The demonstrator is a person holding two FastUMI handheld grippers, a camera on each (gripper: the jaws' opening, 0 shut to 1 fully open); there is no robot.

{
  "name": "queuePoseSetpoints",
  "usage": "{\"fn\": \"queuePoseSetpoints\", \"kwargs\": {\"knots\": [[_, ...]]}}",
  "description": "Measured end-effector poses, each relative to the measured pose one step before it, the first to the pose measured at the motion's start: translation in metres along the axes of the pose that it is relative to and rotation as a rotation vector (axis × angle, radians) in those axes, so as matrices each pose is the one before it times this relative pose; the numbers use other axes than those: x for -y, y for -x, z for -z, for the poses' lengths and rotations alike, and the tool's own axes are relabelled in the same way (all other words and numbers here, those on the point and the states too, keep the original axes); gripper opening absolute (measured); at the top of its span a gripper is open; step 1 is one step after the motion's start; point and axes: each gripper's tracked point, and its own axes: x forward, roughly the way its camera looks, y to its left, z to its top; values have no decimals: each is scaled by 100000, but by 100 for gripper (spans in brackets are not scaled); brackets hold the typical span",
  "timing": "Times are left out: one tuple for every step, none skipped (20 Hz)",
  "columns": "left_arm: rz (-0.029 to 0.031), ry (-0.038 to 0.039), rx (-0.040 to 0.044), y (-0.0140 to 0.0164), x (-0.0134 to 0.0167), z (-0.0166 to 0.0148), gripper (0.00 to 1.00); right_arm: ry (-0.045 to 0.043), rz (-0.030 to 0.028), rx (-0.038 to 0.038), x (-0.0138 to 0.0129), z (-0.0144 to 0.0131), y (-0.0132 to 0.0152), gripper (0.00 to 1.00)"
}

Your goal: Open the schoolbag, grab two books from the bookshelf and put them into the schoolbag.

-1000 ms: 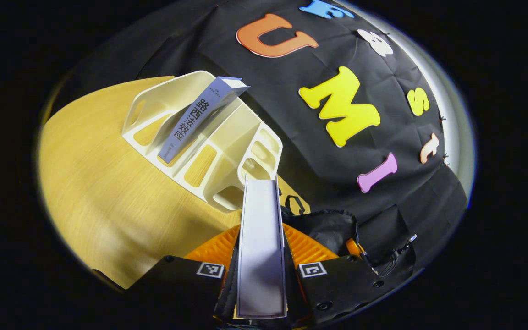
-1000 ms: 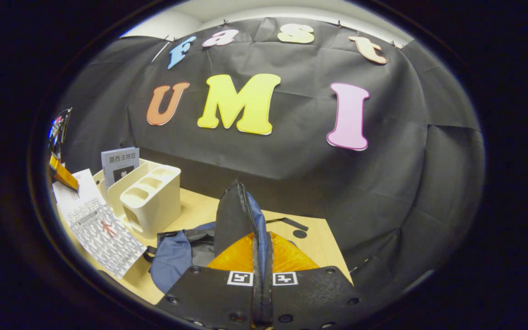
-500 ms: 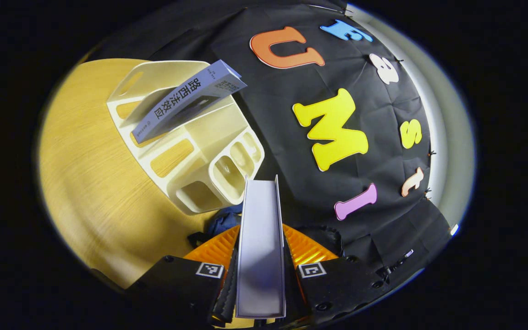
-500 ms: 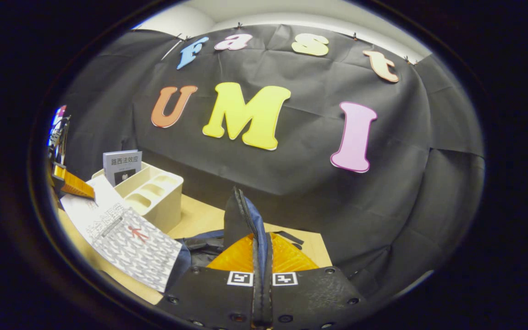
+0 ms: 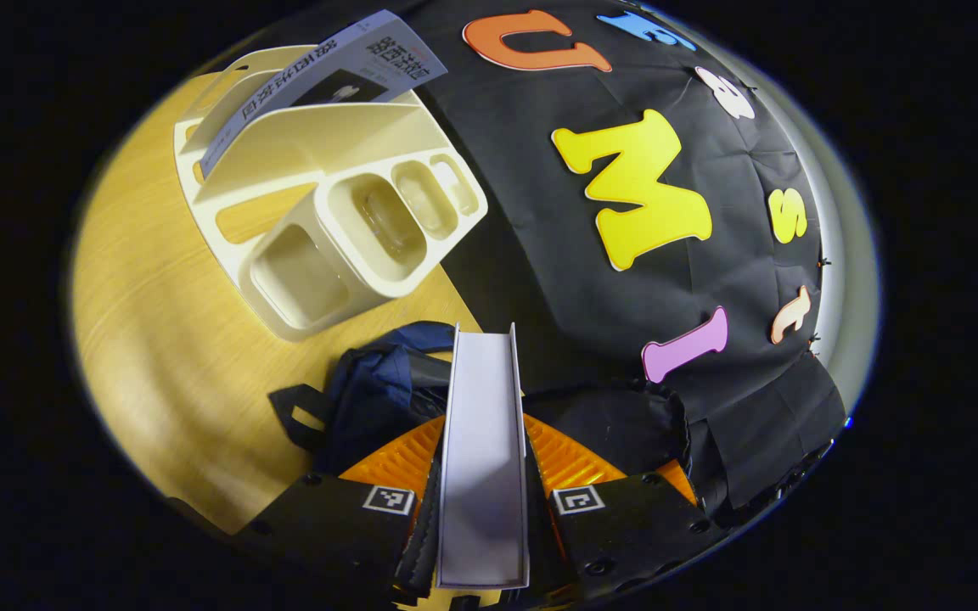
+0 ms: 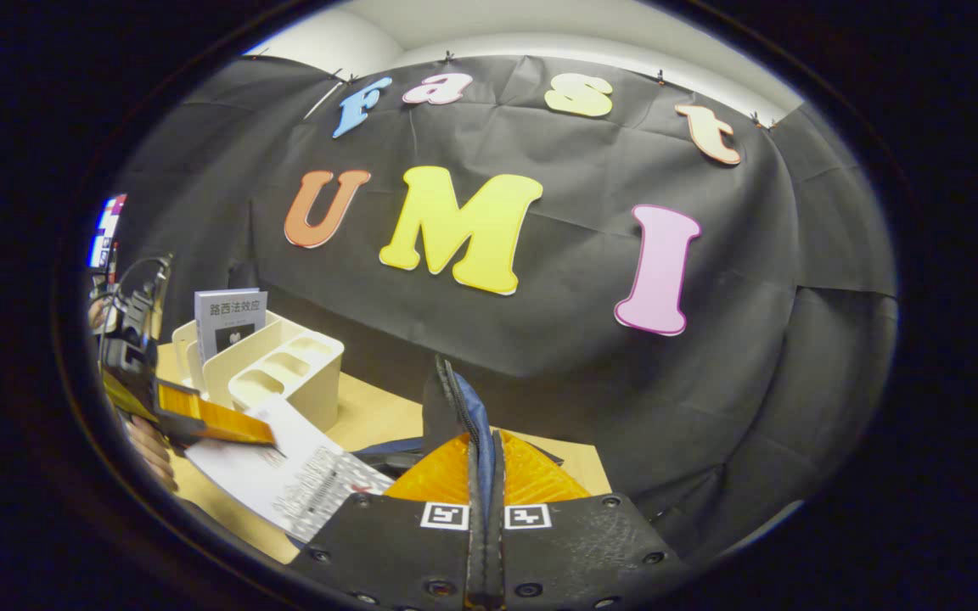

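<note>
Cream plastic bookshelf (image 5: 328,204) on the wooden table (image 5: 166,339) holds one upright grey-blue paperback (image 6: 229,316) in its rear slot. Left gripper (image 5: 482,475) pinches a thin white-edged book (image 5: 482,458) above the soft navy fabric schoolbag (image 5: 370,386); right gripper (image 6: 486,509) clamps its zippered flap (image 6: 453,407).

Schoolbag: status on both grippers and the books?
Left gripper shut on first book, over the schoolbag. Right gripper pinching the bag flap up. Second book in bookshelf. Nothing blocking.
</note>
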Motion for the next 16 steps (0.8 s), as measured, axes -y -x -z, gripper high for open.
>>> {"fn": "queuePoseSetpoints", "kwargs": {"knots": [[1257,837,-1219,-847,433,821,45,-354,-639,57,45,151,59,1],[-637,99,-851,-873,-28,688,45,-710,-362,630,201,-28,18,1],[-302,-122,-520,-1021,20,717,45,-826,-408,80,186,207,133,1],[-727,-1203,-745,-848,-212,770,45,-673,-727,490,143,98,186,0],[-2215,-1492,-506,-826,-761,651,45,-308,-313,425,141,180,131,0],[-1324,-559,736,-602,-606,341,45,-280,-78,568,307,168,217,0],[-877,-585,938,-780,-408,478,45,-361,175,548,155,236,123,0],[-238,-447,1354,-560,-590,597,45,948,-94,728,148,105,159,0],[895,718,2234,-431,-293,617,45,195,618,1005,333,-58,221,0],[-170,697,1910,-450,-436,800,45,-190,74,1220,141,-101,159,0],[-208,615,1233,-509,-443,902,46,-472,-491,693,-108,143,173,0],[427,1131,-333,-360,-134,991,46,-564,-1043,485,-238,137,220,0],[-58,-277,1548,-224,-55,542,46,21,-1119,337,-387,178,278,0],[-90,-1880,2533,-261,-57,127,46,724,-918,613,-406,10,250,0],[-98,-2902,1873,-267,62,251,46,597,-335,773,-380,50,287,0],[-38,-2483,-971,-301,155,660,46,523,-546,954,-409,39,354,0]]}}
